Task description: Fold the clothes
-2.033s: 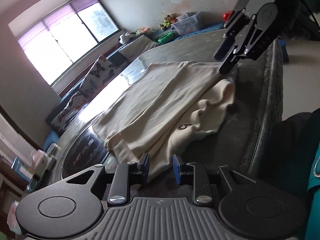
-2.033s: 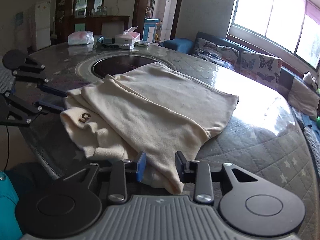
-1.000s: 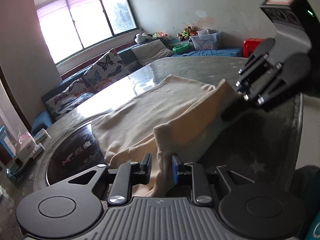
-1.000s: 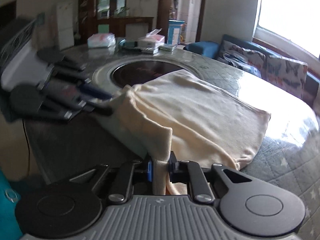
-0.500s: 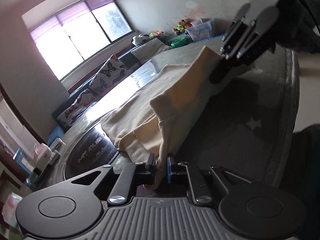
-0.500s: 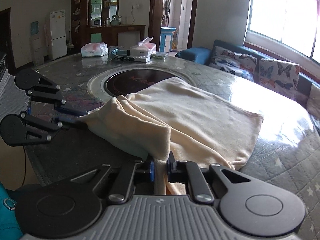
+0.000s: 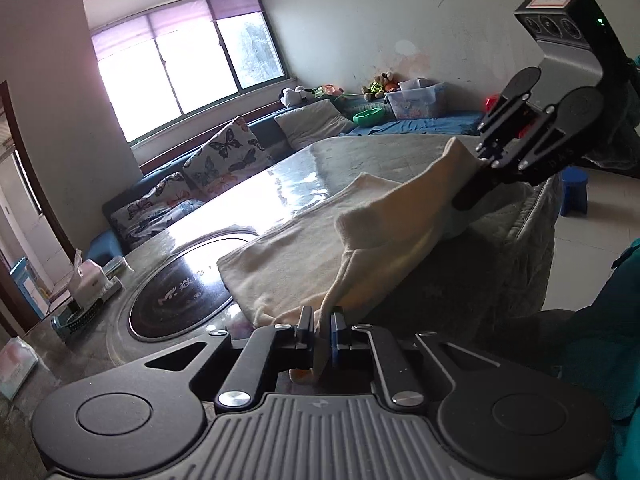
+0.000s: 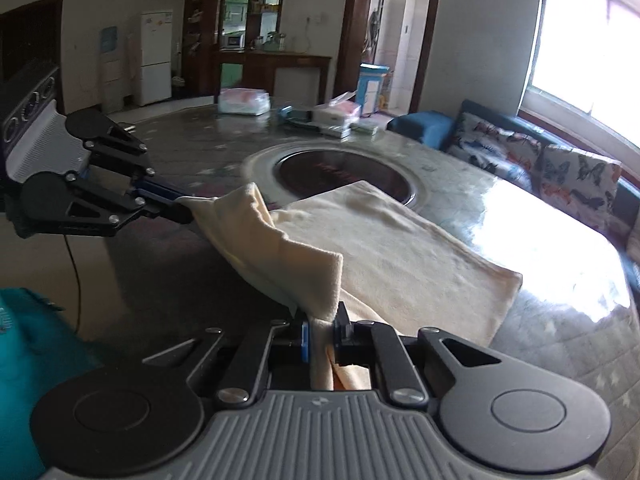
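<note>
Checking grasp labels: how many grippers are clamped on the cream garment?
2. The left gripper pinches the cream garment at its near edge; the right gripper pinches the same edge further along, lifted between them.

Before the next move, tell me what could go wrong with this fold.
The left gripper and right gripper each pinch only a thin bit of the cream garment, so a corner could slip out. The lifted edge sags between them and may land creased. The far part lies by the dark round inset and could drag over it.
</note>
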The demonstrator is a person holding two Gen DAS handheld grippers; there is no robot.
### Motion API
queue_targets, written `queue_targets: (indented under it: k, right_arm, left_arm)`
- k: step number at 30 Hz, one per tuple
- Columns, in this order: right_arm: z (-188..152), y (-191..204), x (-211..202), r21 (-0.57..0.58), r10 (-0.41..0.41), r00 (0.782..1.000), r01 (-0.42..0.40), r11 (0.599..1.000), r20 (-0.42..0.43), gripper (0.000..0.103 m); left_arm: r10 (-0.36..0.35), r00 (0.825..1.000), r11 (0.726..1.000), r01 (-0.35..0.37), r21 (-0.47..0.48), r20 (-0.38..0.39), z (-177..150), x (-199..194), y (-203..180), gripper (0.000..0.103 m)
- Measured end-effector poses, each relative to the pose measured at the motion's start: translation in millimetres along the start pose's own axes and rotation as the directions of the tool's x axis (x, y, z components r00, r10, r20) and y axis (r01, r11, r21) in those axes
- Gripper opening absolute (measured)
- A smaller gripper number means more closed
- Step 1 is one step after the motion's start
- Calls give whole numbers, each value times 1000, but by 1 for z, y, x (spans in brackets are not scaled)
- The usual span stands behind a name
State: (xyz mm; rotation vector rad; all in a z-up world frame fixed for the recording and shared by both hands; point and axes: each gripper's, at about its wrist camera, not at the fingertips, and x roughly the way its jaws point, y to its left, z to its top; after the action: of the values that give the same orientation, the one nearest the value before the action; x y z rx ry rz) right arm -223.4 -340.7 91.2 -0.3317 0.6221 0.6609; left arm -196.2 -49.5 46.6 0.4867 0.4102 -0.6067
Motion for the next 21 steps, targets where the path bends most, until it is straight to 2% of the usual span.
queue_targets:
  k: [4, 11, 15, 21]
  right_arm:
    - [4, 1, -1, 0, -4, 1000, 4, 1000, 3, 9]
    - [37, -35, 9, 14, -28, 999, 28, 1000, 31, 9]
    - [59, -64, 27, 18, -49, 998, 48, 999, 33, 9]
    - [83, -117, 86, 85, -118, 993, 118, 989, -8, 9]
  left_arm:
    - [30, 999, 999, -30, -27, 15, 11, 10, 10, 8]
    - [102, 994, 993, -99, -68, 46, 45, 48, 41, 8]
    - [142, 989, 986, -138, -95, 35, 65, 88, 62, 8]
    - [177, 984, 965, -180, -189, -29, 81, 166, 87, 8]
